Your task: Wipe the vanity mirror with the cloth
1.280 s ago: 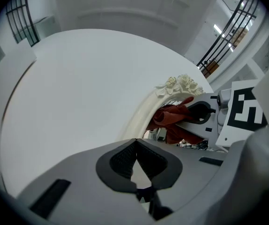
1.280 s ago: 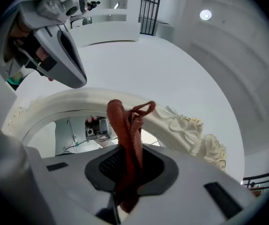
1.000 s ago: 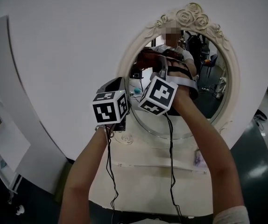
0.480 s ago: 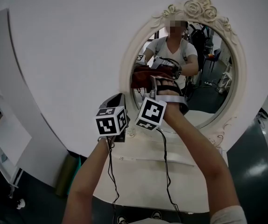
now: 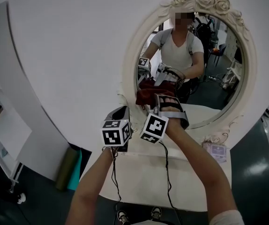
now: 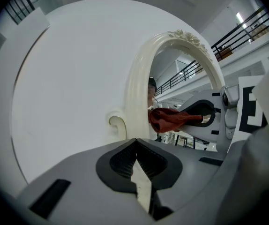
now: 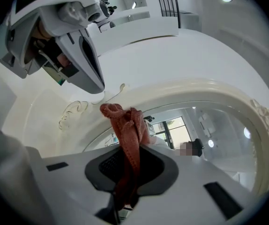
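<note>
vanity mirror (image 5: 130, 64): oval and upright, in a cream carved frame with roses on its crown. It stands at the back of a white dressing table (image 5: 139, 177), against a white round panel (image 5: 64, 50).
cloth (image 5: 147, 97): dark red and bunched. It sits at the lower left of the glass, just inside the frame, and meets its own reflection there.
right gripper (image 5: 156, 103): its jaws are clamped on the cloth, which rises past the pads in a crumpled fold. It points at the lower left of the glass, with its marker cube turned toward the head camera.
left gripper (image 5: 121, 112): its jaws are drawn together with nothing between them. It is just left of the right gripper and aimed at the frame's lower left edge, beside a scroll ornament. Whether its tips touch the frame cannot be told.
forearms: both are bare and reach up from the bottom of the head view. Thin black cables (image 5: 110, 172) hang from the grippers.
reflection: a person in a white T-shirt, with the cloth and the right gripper in front.
table top: a small patterned packet (image 5: 216, 151) lies at the right, near the frame's foot.
floor: an olive-green roll (image 5: 68, 167) lies left of the table.
</note>
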`<state>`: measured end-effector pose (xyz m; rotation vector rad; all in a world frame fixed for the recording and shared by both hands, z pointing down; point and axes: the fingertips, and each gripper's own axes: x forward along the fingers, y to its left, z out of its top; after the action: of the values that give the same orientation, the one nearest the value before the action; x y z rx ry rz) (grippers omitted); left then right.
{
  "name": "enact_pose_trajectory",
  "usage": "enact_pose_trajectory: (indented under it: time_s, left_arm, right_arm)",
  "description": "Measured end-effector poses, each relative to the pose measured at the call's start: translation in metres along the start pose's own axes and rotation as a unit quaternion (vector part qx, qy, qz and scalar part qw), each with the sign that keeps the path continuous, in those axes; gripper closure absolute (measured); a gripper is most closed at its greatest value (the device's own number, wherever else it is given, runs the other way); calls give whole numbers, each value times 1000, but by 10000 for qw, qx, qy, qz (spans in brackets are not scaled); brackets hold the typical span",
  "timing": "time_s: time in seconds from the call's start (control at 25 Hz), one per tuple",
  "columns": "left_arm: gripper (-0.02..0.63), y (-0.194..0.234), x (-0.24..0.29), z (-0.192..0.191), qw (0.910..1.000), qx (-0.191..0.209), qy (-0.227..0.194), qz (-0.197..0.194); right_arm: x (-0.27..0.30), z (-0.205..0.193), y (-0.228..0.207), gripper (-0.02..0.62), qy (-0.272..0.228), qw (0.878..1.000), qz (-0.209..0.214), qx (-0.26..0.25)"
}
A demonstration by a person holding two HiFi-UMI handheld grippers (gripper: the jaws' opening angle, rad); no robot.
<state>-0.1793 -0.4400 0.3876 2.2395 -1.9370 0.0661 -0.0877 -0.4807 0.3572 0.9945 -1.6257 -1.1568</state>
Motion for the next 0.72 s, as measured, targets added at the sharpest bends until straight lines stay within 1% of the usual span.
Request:
enact_pose_trajectory:
  time_s: [0.16,0.32,0.44,0.6,0.72]
  left_arm:
    - [595,-3,2,-30,9998,-31,194,-39]
    - [595,-9,0,-71,9987,-32,507,-76]
    - [595,-14,-3,-97,9972,-156,717,-119]
    - [595,-23,-3,-120,9953,-229,933,-153]
    - [595,-31,0,-120,9951,-232,954,-125]
  right_arm:
    - [8,-14,45,534,112,9993,361,70]
    - [13,-30,90,534,245,9970,719,173]
    - [15,-41,114,534,347,9948,918,271]
    - [15,-52,131,534,421,9926,1052,448]
    - [8,-55,114,534,292,9937,854,669]
